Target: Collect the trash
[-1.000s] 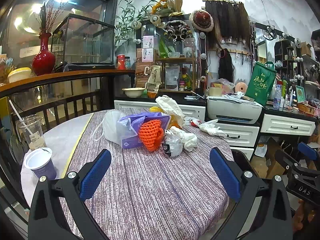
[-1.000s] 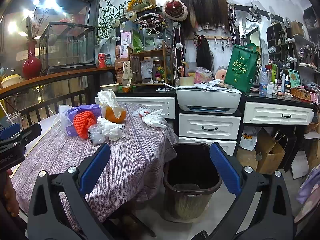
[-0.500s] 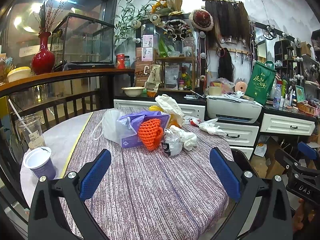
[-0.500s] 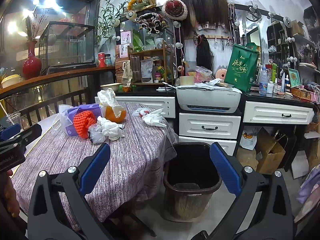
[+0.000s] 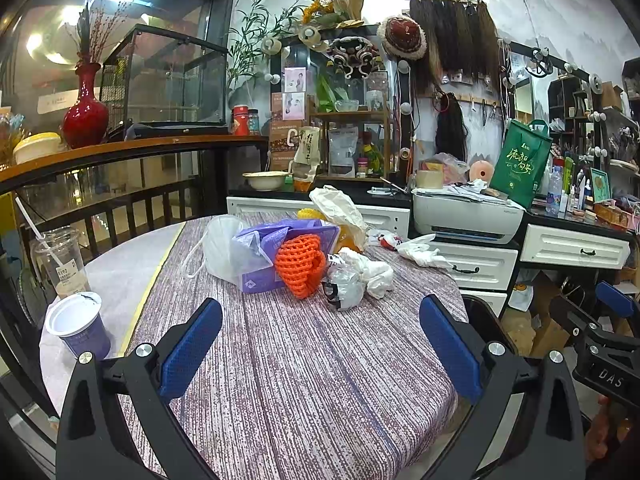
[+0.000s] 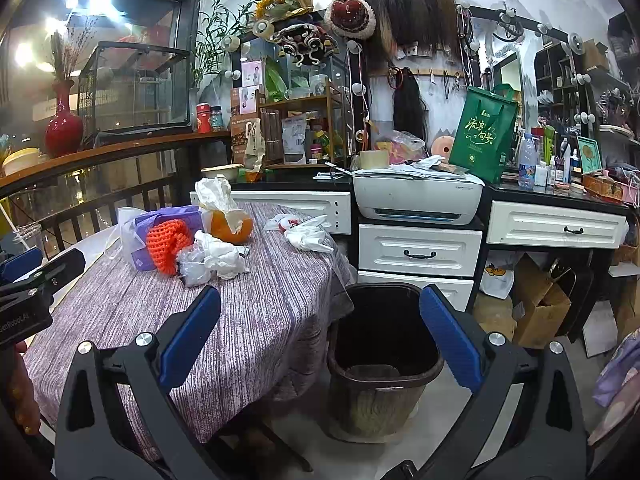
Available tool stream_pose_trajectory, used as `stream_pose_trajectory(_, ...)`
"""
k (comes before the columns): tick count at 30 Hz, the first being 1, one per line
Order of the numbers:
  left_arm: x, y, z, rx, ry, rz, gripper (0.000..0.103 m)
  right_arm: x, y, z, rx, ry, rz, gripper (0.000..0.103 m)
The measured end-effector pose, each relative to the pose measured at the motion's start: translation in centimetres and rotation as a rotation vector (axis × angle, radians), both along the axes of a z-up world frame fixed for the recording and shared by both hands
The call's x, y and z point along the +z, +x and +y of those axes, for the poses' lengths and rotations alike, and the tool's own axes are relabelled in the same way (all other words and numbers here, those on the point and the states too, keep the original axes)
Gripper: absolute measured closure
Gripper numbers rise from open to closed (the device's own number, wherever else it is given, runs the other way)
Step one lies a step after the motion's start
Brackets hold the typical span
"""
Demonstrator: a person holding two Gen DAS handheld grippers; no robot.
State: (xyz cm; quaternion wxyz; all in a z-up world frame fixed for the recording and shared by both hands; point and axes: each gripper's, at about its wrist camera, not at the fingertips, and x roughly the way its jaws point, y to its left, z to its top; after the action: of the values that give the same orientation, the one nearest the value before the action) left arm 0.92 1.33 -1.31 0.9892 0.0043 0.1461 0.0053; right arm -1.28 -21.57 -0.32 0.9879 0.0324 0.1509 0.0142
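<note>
Hovering spread wide and empty-handed, left gripper over the near tablecloth and right gripper toward the dark bin beside the table. Apparently opening the collection, trash heap lying untouched mid-table. Calling next for a reach to the crumpled wrappers; bin looking nearly empty, paper cup showing nothing inside.
</note>
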Motion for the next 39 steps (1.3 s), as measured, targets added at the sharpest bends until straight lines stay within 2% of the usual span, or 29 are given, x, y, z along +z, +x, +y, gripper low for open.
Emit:
stream_pose_trajectory(9,-0.5,0.3,0.1,0.003,0.002,0.012,0.005,-0.2,0.2,0.3,0.006,-0.006,0.01,0.005)
stream_pose_trajectory(16,-2.5,0.8,0.0,-0.001,-0.005,0.084,0.005,-0.4,0.9,0.6,0.024,-0.018,0.045,0.005)
stream_pose_trajectory(19,-2.4,1.3,0.2,0.007,-0.011,0.107,0.005,-0.2,1.3,0.5,0.035,-0.015,0.051,0.005)
stream_pose_trajectory(30,-2.7,3.2,1.7,-0.006,-0.036,0.222,0.005,-2.4,7.4,3.1,0.278,-0.079,0.252,0.005)
stream_pose_trajectory(36,-2.9,4.0,1.8,-0.008,-0.032,0.272,0.005,-2.3,11.9,5.1,0.388,-0.107,0.31,0.005)
stream_pose_trajectory(39,-2.9,4.7,1.9,-0.002,-0.04,0.295,0.005,-1.6,13.8,6.0,0.441,-0.11,0.298,0.005)
